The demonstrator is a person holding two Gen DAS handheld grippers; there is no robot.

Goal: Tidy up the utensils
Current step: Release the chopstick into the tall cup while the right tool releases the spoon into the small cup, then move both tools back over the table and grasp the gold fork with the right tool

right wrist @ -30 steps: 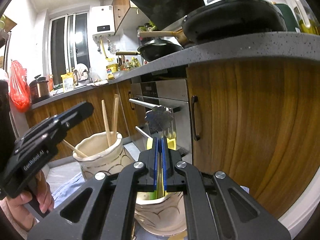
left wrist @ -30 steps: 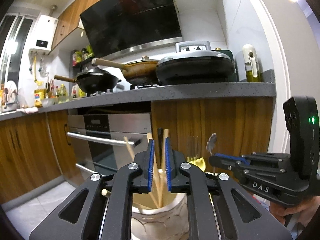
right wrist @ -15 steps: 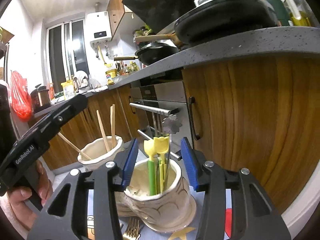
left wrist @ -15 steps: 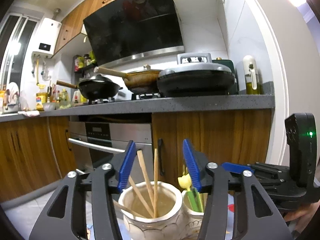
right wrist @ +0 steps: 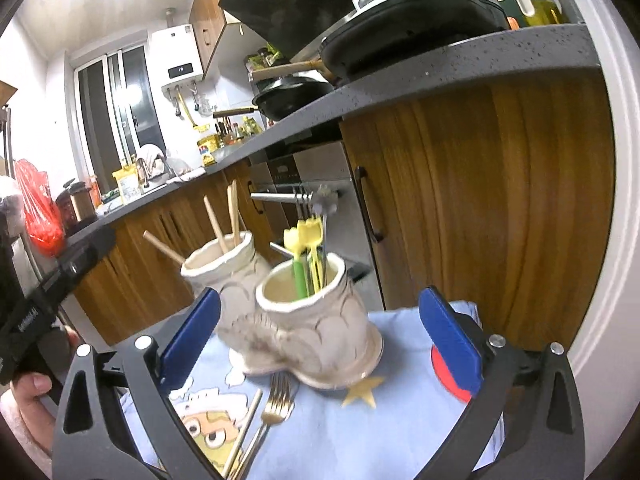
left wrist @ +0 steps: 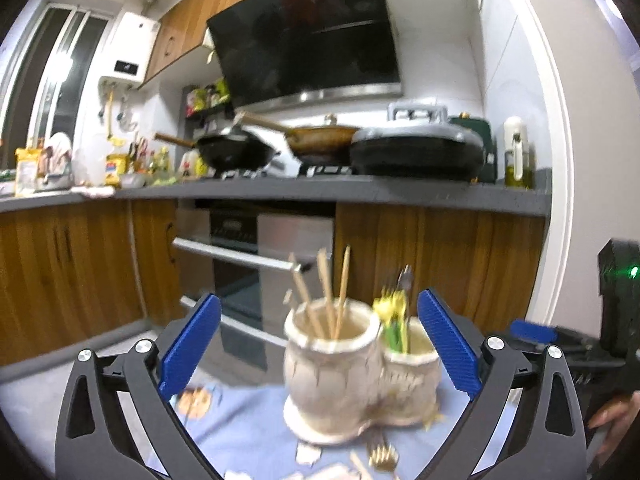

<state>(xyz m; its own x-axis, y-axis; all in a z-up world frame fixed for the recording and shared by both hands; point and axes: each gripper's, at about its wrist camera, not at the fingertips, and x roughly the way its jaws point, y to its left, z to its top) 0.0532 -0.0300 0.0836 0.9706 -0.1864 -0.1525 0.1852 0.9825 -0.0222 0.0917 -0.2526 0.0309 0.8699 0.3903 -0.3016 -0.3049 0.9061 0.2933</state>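
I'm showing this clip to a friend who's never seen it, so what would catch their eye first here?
Probably the two cream ceramic holders joined side by side on the blue cartoon cloth: one bristles with wooden chopsticks, the other with yellow and green utensils. A gold fork lies loose in front of them. The blue-padded right tool frames them, its jaws opening with nothing gripped.

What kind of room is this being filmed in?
Most likely a home kitchen: pans sit on a gas stove under a dark range hood, with a built-in oven set in wooden cabinets below a grey countertop.
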